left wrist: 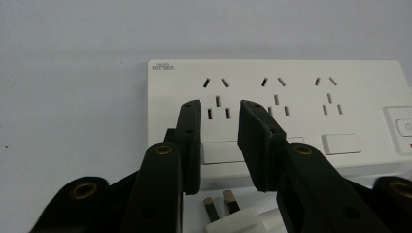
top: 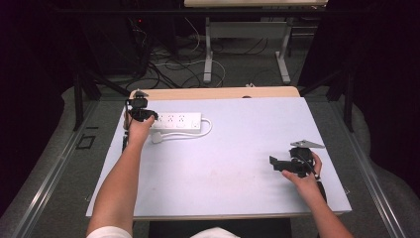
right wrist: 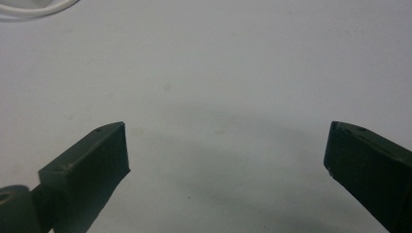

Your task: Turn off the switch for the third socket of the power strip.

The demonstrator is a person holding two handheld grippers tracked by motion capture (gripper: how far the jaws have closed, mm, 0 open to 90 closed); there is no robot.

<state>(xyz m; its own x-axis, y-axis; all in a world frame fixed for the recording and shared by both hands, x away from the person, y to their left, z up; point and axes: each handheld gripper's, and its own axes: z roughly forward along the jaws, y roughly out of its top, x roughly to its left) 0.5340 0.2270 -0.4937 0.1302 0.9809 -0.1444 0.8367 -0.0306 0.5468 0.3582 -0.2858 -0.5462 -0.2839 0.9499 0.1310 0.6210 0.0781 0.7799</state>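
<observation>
A white power strip with three sockets lies at the table's far left, and its white plug rests just in front of it. My left gripper hovers at the strip's left end. In the left gripper view the gripper has its jaws a narrow gap apart, nothing between them, in front of the strip and its leftmost socket. The plug lies prongs-up below the jaws. My right gripper rests at the table's right with its jaws wide apart over bare surface.
The strip's white cable loops to the right of the strip, and a bit of the cable crosses the right gripper view's top left corner. The pale table has a wooden strip along its far edge. Cables and table legs stand on the floor beyond.
</observation>
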